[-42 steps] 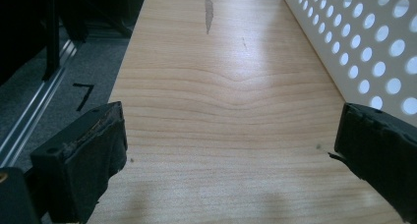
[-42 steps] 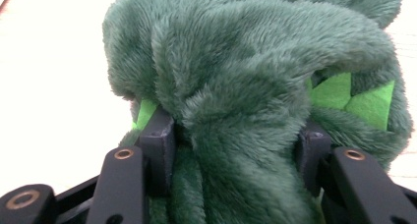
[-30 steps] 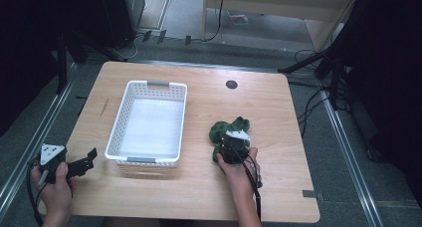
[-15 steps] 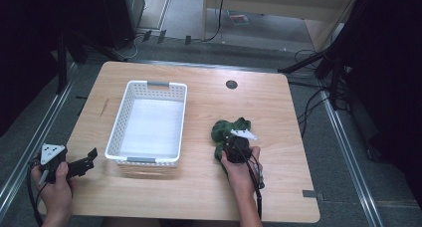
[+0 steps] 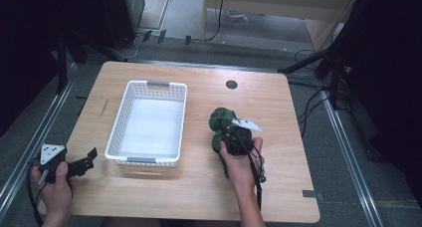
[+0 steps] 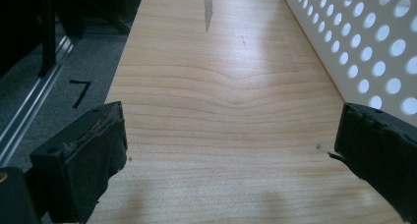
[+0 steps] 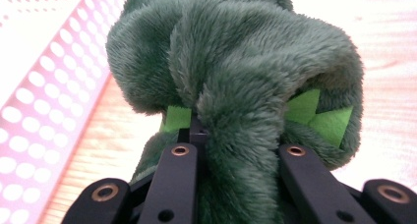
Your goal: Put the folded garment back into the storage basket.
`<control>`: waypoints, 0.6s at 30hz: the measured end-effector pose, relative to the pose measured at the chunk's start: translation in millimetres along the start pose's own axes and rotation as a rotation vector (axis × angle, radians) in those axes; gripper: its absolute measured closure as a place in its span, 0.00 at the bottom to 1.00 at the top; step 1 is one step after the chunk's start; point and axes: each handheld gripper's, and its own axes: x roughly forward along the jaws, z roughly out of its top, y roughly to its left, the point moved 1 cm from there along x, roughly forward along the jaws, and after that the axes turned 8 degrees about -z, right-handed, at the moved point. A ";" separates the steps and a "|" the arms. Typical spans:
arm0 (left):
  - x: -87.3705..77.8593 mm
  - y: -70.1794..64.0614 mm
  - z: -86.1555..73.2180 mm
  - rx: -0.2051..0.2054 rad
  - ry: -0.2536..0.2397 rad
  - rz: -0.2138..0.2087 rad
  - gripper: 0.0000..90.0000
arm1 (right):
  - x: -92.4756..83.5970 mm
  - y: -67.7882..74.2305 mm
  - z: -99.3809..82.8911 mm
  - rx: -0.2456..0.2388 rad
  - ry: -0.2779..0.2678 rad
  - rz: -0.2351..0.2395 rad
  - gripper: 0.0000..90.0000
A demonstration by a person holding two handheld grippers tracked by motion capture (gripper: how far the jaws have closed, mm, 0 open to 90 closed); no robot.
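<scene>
A dark green plush toy [image 5: 218, 120] with light green felt bits sits to the right of the white basket [image 5: 149, 85], near the table's middle. My right gripper [image 5: 234, 140] is shut on it. In the right gripper view both black jaws press into a fold of the plush toy [image 7: 236, 62], and the right gripper [image 7: 238, 145] has its tips buried in the fur. My left gripper [image 5: 84, 162] is held at the table's front left corner. In the left gripper view the left gripper [image 6: 231, 150] stands wide open over bare wood.
The perforated basket wall [image 6: 373, 47] rises just right of the left gripper, and the basket [image 7: 44, 62] also lies left of the plush. A round cable hole [image 5: 231, 84] is at the table's back. Metal rails [image 5: 35, 147] and cables run along the floor around the table.
The right gripper and the plush toy have shifted slightly away from the person. The left gripper has barely moved.
</scene>
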 end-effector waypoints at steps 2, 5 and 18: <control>0.0 0.0 0.0 -0.001 -0.001 -0.001 0.00 | -3.6 2.5 6.3 0.003 -0.005 0.000 0.87; 0.0 0.0 0.0 0.000 -0.001 -0.002 0.00 | -6.6 5.4 14.5 -0.004 -0.009 0.005 0.87; -0.1 0.1 0.0 0.000 -0.001 -0.002 0.00 | -16.3 21.2 46.2 0.008 -0.029 0.039 0.87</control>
